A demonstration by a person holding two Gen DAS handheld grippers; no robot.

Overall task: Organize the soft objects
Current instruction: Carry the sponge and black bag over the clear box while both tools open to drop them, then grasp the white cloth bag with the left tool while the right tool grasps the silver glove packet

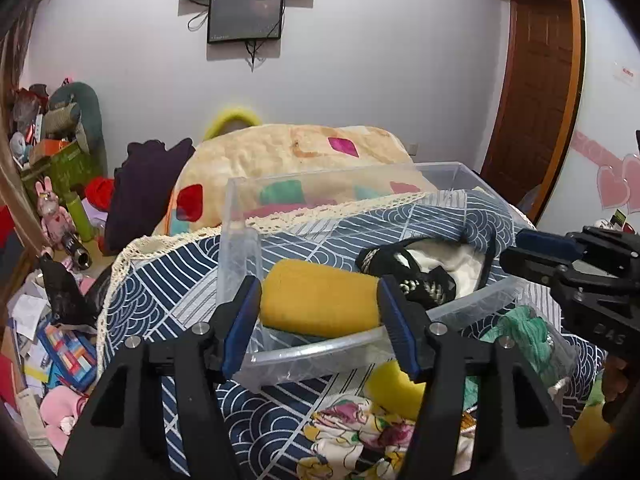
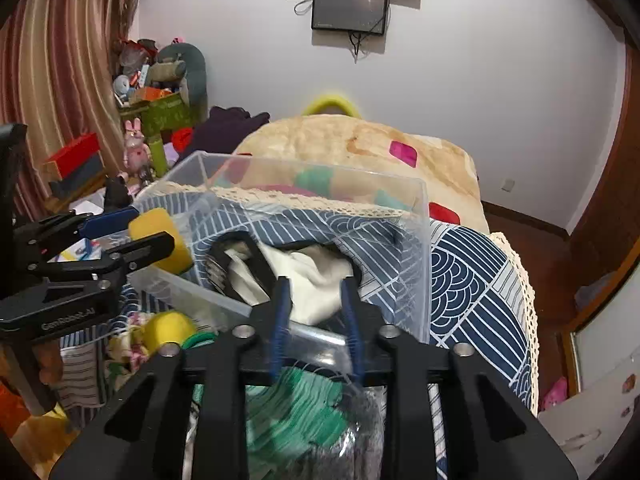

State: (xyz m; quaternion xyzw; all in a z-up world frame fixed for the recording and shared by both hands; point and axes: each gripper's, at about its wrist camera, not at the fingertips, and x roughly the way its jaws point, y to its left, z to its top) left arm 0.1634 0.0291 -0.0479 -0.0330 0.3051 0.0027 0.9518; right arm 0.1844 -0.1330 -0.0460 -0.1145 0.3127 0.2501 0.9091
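My left gripper is shut on a yellow sponge and holds it over the near left corner of a clear plastic bin. The bin holds a white cloth and a black patterned item. My right gripper is open at the bin's near rim, its fingers on either side of the white cloth, not closed on it. A green mesh item lies under the right gripper. A second yellow sponge and a floral cloth lie in front of the bin.
The bin sits on a blue patterned bedspread. A beige quilt is heaped behind it. Cluttered shelves and toys stand at the left, a wooden door at the right. Screens hang on the far wall.
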